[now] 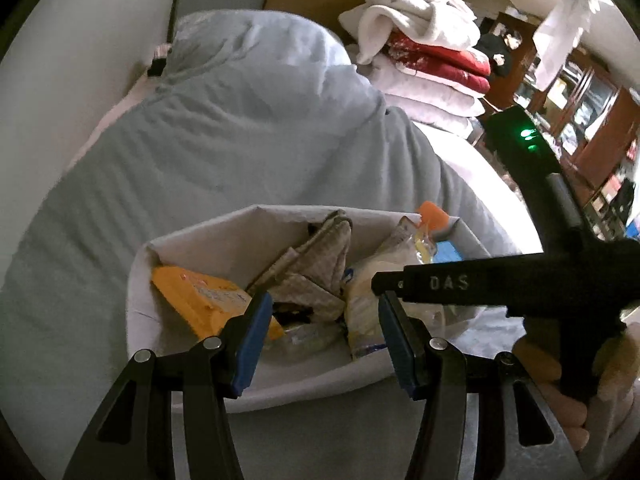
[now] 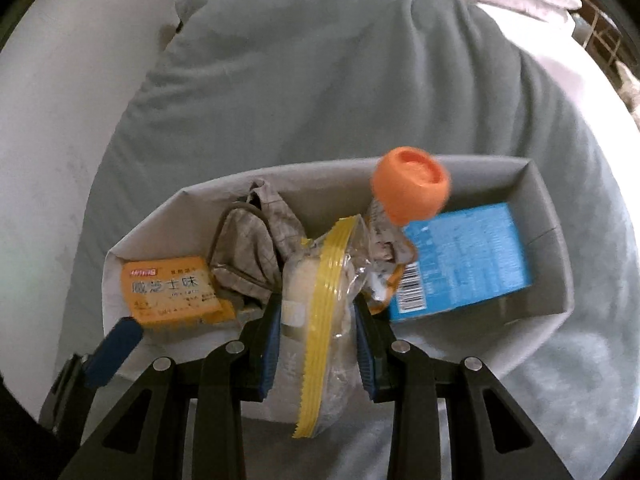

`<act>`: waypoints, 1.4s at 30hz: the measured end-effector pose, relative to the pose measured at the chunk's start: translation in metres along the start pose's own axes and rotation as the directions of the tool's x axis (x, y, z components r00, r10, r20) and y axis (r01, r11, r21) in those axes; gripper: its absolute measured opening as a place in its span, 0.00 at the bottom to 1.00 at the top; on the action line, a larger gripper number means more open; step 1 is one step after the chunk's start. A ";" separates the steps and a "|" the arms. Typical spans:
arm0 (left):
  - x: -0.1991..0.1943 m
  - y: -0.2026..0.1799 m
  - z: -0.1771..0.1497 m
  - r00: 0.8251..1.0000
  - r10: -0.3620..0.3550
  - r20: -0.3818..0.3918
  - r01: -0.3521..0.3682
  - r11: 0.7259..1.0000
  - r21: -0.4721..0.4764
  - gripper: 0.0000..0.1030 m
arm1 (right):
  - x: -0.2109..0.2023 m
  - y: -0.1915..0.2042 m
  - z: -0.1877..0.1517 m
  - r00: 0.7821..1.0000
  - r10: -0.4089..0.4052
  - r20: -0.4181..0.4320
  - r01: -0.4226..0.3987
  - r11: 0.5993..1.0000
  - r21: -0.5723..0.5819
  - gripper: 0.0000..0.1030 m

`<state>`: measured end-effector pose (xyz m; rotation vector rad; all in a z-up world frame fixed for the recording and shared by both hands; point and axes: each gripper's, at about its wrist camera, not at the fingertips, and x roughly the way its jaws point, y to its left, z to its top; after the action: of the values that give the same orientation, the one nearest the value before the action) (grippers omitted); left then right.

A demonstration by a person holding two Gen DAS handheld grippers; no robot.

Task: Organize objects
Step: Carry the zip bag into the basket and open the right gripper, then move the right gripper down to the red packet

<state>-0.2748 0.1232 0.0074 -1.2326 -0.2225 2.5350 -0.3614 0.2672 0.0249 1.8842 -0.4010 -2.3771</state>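
A grey fabric bin (image 2: 552,240) sits on the bed and holds an orange snack packet (image 2: 172,292), a crumpled checked cloth (image 2: 248,248), an orange-capped pouch (image 2: 412,188) and a blue box (image 2: 464,256). My right gripper (image 2: 318,344) is shut on a clear packet with a yellow seal (image 2: 320,280) and a pale bun inside, held over the bin's near side. My left gripper (image 1: 324,340) hovers open over the bin (image 1: 192,232), nothing between its blue pads (image 1: 252,340). The orange packet (image 1: 200,292) lies just beyond its left finger. The clear packet (image 1: 372,292) is at its right.
A grey-blue duvet (image 1: 240,120) bulges behind the bin. Folded white and red blankets on pillows (image 1: 424,60) are stacked at the back right. Dark wooden cabinets (image 1: 592,120) stand far right. A hand (image 1: 560,380) grips the right tool's black frame (image 1: 480,280).
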 end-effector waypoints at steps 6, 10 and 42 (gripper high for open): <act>-0.018 -0.010 -0.003 0.996 0.041 0.074 -0.044 0.998 0.049 0.53 | -0.014 -0.002 -0.008 0.998 0.033 0.059 -0.032 0.999 -0.026 0.32; -0.036 -0.018 -0.011 0.987 0.113 0.117 -0.125 0.988 0.095 0.53 | -0.053 -0.014 -0.025 0.977 0.108 0.182 -0.104 0.994 -0.033 0.33; -0.127 0.023 -0.127 0.982 0.186 -0.016 -0.187 0.979 -0.077 0.53 | -0.052 0.023 -0.202 0.941 0.264 -0.210 -0.304 0.934 -0.187 0.55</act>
<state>-0.1057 0.0582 0.0164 -1.3524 -0.2155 2.7021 -0.1564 0.2257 0.0379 1.7863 -0.3548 -1.9584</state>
